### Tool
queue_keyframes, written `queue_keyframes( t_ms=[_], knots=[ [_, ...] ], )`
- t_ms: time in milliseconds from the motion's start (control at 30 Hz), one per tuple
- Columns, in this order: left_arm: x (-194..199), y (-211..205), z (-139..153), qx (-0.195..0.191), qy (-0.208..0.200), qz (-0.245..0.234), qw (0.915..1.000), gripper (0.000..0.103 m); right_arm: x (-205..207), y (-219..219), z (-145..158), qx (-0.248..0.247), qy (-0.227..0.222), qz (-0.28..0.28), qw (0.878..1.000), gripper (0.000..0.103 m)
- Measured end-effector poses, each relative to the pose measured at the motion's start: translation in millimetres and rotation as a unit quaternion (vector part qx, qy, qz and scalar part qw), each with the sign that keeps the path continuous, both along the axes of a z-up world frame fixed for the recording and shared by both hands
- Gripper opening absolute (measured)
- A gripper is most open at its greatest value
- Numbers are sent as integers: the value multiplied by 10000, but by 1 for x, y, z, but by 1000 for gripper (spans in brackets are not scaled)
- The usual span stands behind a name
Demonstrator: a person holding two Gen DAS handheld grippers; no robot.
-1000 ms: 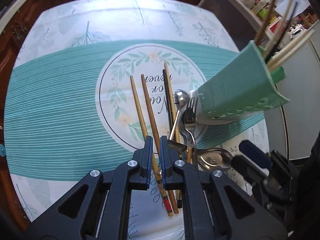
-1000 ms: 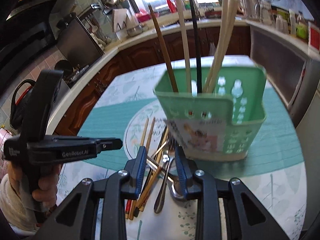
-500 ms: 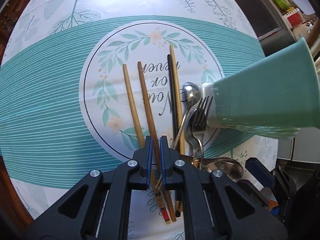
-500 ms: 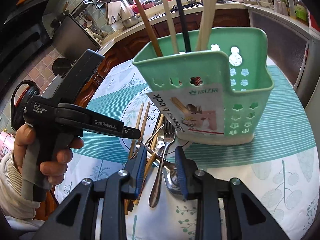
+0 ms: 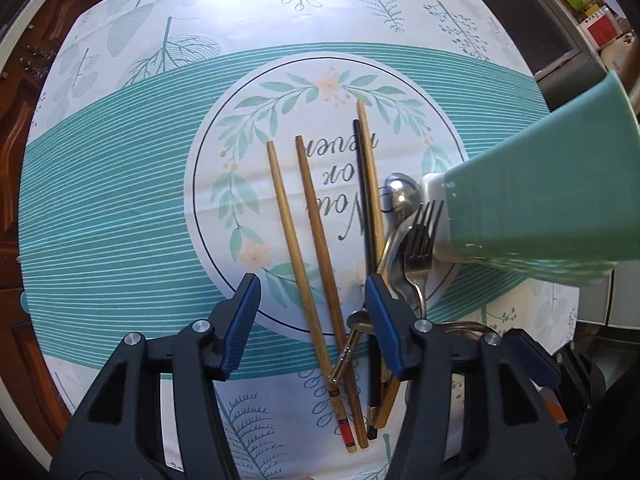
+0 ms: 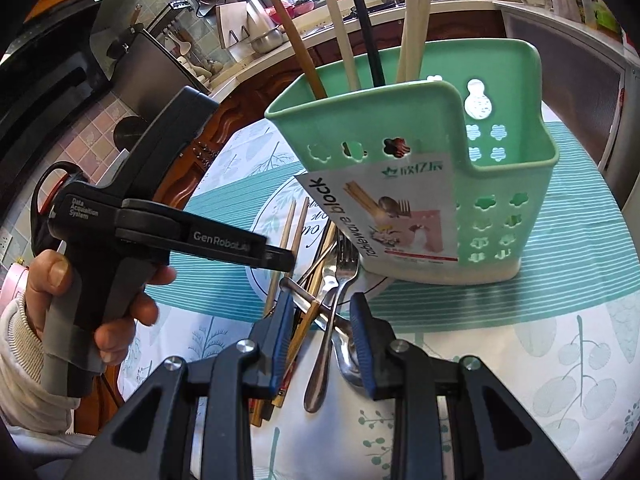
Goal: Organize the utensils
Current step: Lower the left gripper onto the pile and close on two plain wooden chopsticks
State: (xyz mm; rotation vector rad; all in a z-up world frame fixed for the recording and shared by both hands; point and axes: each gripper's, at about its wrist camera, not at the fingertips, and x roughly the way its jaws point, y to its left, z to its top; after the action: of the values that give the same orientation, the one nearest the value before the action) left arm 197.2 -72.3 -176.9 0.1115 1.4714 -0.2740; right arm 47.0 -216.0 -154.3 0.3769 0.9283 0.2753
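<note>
Both claws parted over the loose utensils; nothing gripped.

We are hovering our left claw, spread wide and released, so it is straddling two bamboo chopsticks lying side by side on the tabletop, probably lining up a pick. Our right claw is also hanging parted and gripping nothing, low over the crossed fork and spoon handles. The green caddy is standing just beside the pile, already holding several upright chopsticks.
</note>
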Motion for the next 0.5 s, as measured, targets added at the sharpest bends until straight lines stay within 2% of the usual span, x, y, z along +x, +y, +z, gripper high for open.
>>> queue_keyframes(
  t_ms=[200, 400, 433, 467, 500],
  knots=[
    [6, -7, -12, 157, 131, 106, 9997, 51, -2, -3, -1, 59, -18, -31, 10000, 29],
    [5, -24, -21, 509, 126, -81, 9986, 42, -5, -6, -1, 96, -60, -40, 9999, 29],
    [4, -26, -21, 512, 126, -162, 9985, 34, -5, -7, -1, 103, -64, -39, 9999, 29],
    [3, -28, -20, 529, 173, -239, 9982, 21, -5, -7, -1, 107, -69, -42, 9999, 29],
    [2, -29, -20, 559, 247, -300, 9977, 13, -5, -7, 0, 109, -74, -45, 9999, 29]
  ],
)
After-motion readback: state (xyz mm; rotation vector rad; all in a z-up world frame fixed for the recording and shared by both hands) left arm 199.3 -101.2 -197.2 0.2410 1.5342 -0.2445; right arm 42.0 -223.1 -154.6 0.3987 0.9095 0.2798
